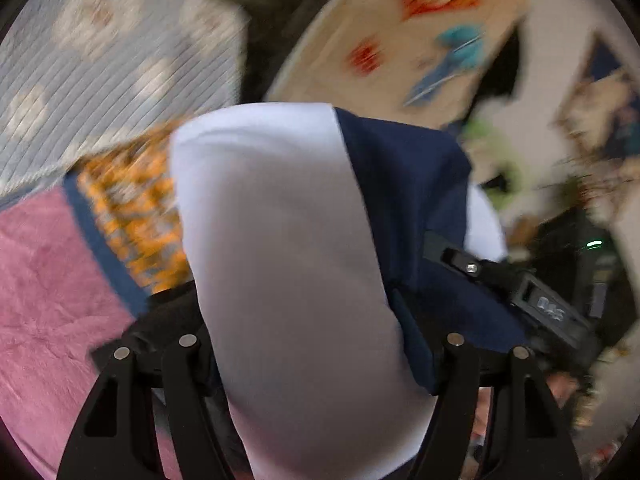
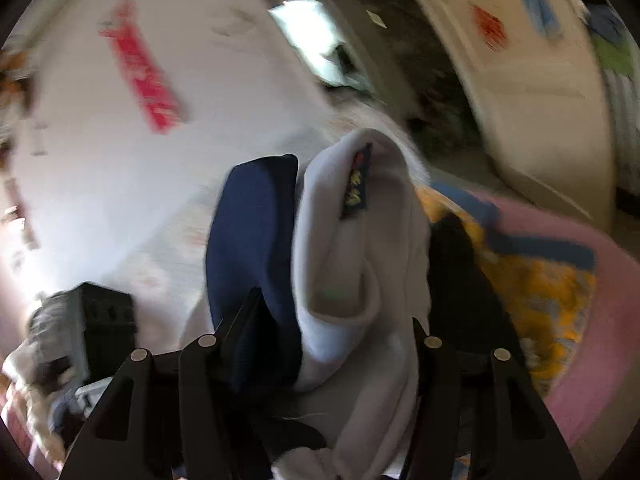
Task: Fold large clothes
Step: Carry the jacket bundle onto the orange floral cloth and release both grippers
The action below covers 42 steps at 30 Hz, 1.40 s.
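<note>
- The white-and-navy garment (image 1: 280,248) is bunched up between both tongs and carried above the pink blanket (image 1: 44,280), not lying on it
- Left tongs (image 1: 320,312) stand partly apart, packed with a thick fold of white and navy cloth; they appear to grip it
- Right tongs (image 2: 324,320) likewise hold a wad of the same garment (image 2: 348,264), navy on one side, white with a small badge on the other
- Relative to the pink blanket, the cloth's long axis runs between the two hands, neither hand clearly nearer; the coming move likely turns on spreading them apart before laying it down
</note>
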### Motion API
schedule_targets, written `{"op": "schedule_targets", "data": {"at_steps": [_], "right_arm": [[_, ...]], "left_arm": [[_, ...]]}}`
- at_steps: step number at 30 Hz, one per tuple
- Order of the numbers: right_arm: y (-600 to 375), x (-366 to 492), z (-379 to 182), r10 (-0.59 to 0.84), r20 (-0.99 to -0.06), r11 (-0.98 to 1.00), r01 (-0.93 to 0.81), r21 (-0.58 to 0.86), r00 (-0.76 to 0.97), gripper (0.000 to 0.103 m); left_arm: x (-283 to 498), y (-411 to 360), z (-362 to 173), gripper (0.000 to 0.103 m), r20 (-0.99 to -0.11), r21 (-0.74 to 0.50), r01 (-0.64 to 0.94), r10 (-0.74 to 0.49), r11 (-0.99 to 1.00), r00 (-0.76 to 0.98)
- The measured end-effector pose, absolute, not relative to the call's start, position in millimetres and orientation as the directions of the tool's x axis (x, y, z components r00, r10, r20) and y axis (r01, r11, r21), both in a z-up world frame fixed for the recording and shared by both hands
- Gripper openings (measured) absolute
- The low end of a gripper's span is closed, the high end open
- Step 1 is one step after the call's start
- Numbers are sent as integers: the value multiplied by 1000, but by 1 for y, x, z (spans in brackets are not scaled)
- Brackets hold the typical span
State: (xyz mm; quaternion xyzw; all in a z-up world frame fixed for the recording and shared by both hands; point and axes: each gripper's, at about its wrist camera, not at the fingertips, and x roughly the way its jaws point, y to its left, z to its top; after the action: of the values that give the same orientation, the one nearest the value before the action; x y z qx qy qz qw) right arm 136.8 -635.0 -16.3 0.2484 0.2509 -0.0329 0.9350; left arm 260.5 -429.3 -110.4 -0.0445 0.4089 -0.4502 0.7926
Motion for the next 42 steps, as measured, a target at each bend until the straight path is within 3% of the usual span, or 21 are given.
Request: {"op": "schedule_targets", "data": {"at_steps": [1,3,6,10,13,17,24,28,31,36,42], "right_arm": [[-644,156,-41,20,-536,880,239,411,844,59],[-646,185,-71,-66,-587,908,292,299,807,71],[-655,207,-84,-81,-632,904,324,278,770,71],[-646,183,-82,-110,-629,921,317,228,770,71],[-631,166,-84,-116,-620,910,334,247,776,71],[-620,137,-89,-123,-620,891,361,275,775,71],[-618,134,-100,-131,-601,898,351,265,788,78],[-617,118,-95,-106,-544,897,316,308,833,82],[-609,110,-80,-120,-526,896,320,308,842,84],[-597,120,-64,-236,-596,904,399,156,767,87],[-594,111,-57,-224,-600,892,409,191,768,87]], "left_arm": [[275,-435,-131,74,-630,-446,640,-727,626,272],[304,-433,-162,77,-651,-510,562,-719,651,243],[309,-425,-176,78,-651,-550,534,-730,642,207],[290,-422,-180,78,-639,-530,588,-744,611,196],[277,-422,-186,79,-642,-559,562,-747,610,172],[249,-422,-180,80,-666,-500,619,-726,605,172],[246,-424,-182,90,-668,-451,605,-698,656,259],[232,-409,-160,97,-626,-353,652,-687,671,369],[214,-386,-140,99,-538,-252,658,-668,709,514],[202,-327,-117,100,-431,-225,639,-664,735,611],[226,-272,-110,101,-426,-233,571,-611,787,668]]}}
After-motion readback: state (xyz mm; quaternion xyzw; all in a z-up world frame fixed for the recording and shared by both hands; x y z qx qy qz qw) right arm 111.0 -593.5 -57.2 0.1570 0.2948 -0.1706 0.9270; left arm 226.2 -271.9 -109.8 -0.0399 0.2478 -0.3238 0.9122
